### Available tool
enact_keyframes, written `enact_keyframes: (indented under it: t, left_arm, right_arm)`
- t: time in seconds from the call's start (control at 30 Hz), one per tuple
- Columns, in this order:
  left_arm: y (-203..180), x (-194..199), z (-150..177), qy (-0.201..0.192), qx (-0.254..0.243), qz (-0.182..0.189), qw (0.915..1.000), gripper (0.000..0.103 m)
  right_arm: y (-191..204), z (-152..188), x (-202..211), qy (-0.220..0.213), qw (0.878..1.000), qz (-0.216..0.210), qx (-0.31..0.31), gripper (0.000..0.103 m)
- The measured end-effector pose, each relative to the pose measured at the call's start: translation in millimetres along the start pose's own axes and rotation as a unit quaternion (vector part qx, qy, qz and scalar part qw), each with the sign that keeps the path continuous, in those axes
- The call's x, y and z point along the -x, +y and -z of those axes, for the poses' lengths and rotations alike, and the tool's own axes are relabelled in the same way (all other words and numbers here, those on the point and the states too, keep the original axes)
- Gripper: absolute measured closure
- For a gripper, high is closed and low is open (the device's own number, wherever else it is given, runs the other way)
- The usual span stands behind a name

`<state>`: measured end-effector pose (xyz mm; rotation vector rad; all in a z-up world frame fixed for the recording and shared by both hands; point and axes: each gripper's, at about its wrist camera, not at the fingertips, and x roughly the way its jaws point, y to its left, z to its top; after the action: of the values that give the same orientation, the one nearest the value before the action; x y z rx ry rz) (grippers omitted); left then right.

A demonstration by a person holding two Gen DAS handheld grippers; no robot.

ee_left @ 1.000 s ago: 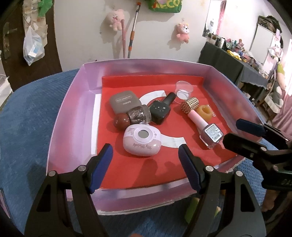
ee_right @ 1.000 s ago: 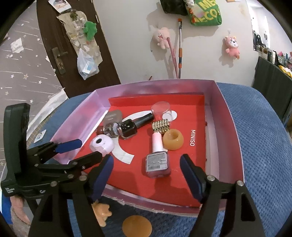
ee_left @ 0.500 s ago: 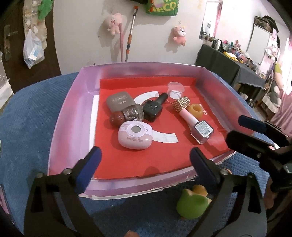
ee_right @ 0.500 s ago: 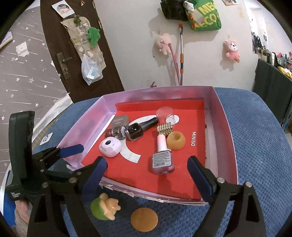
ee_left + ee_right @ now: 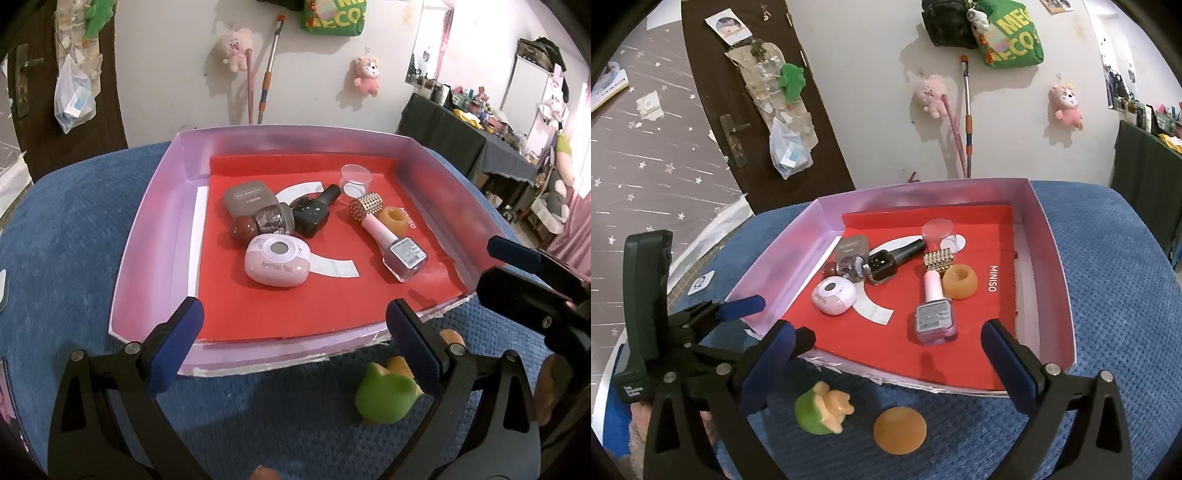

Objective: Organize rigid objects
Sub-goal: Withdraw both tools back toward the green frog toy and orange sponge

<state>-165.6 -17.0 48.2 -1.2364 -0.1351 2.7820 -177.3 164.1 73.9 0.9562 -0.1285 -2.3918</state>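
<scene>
A shallow lilac box (image 5: 147, 236) (image 5: 1054, 266) with a red floor lies on a blue cloth. In it lie a pink oval case (image 5: 277, 264) (image 5: 833, 295), a pink nail-polish bottle (image 5: 397, 248) (image 5: 935, 312), a black bottle (image 5: 314, 212), a glittery bottle (image 5: 266, 222), a grey compact (image 5: 249, 198), an orange ring (image 5: 397, 218) (image 5: 959, 281) and a clear lid (image 5: 355, 178). A green-and-orange toy (image 5: 388, 393) (image 5: 822, 408) and an orange disc (image 5: 899, 430) lie on the cloth before the box. My left gripper (image 5: 293, 347) and right gripper (image 5: 886, 363) are both open and empty, above the box's near edge.
The blue cloth (image 5: 55, 236) covers a rounded surface that falls away at left and right. A wall with plush toys (image 5: 931, 96) and a broom stands behind. A dark door (image 5: 746, 110) is at back left, a cluttered dark table (image 5: 480, 136) at back right.
Both grippers have drawn back and up from the box, so the near edge, the green toy and the orange disc came into view. Both jaws have opened wider.
</scene>
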Motion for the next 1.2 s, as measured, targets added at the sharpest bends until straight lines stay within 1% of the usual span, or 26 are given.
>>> enact_keyframes:
  t: [0.23,0.67,0.8,0.97,1.03,1.1,1.2]
  left_arm:
    - [1,10,5,-0.008,0.008,0.004,0.9999,0.002]
    - [-4,29,15,-0.017,0.006,0.009,0.9998,0.002]
    - [-7,34,20,-0.025,-0.001,-0.010,0.9996,0.002]
    - [-9,37,26,-0.025,-0.005,-0.008,0.9996,0.002]
    - [-9,38,28,-0.028,-0.004,-0.015,0.9995,0.002]
    - [-8,38,30,-0.029,0.000,-0.020,0.9994,0.002]
    - [-4,38,33,-0.029,0.015,-0.015,0.9994,0.002]
  right_arm:
    - [-3,5,10,-0.010,1.000,-0.010,-0.010,0.000]
    - [6,21,34,-0.031,0.999,0.019,0.018,0.000]
    - [10,25,39,-0.034,0.999,0.026,0.027,0.000]
    - [7,31,44,-0.032,0.999,0.024,0.022,0.000]
    - [7,33,44,-0.031,0.999,0.026,0.022,0.000]
    - [7,36,44,-0.028,0.999,0.028,0.023,0.003]
    - [8,40,44,-0.022,0.999,0.030,0.028,0.007]
